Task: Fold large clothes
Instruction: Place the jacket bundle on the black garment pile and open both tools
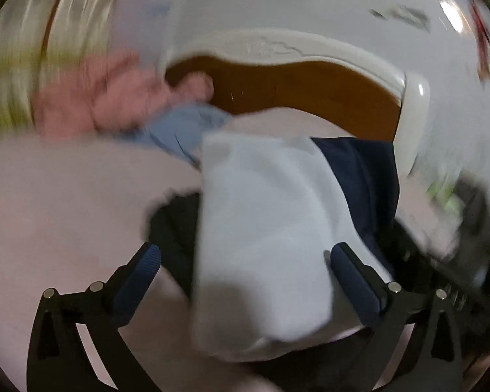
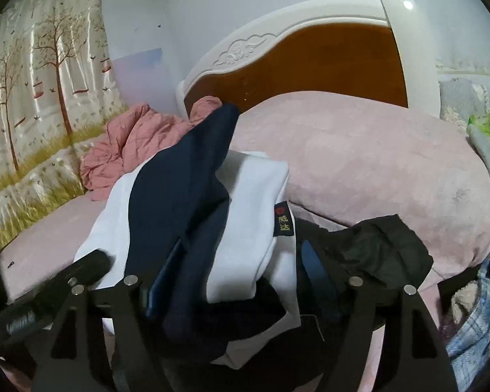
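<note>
A white and navy garment (image 2: 254,202) with a dark label lies bunched on the pink bed (image 2: 359,163). In the right wrist view it sits between the fingers of my right gripper (image 2: 240,271). Its navy part hangs against the left pad, and the right pad stands apart from the cloth, so the jaws are open. In the blurred left wrist view a white fold of that garment (image 1: 261,228) drapes between the wide-open fingers of my left gripper (image 1: 246,259), with its navy part (image 1: 359,170) behind. A black garment (image 2: 382,248) lies beside and under the pile.
The white headboard (image 2: 245,49) with its brown panel stands behind the bed. A crumpled pink garment (image 2: 130,150) lies at the back left by the tree-print curtain (image 2: 42,98). A blue plaid cloth (image 2: 480,310) is at the right edge.
</note>
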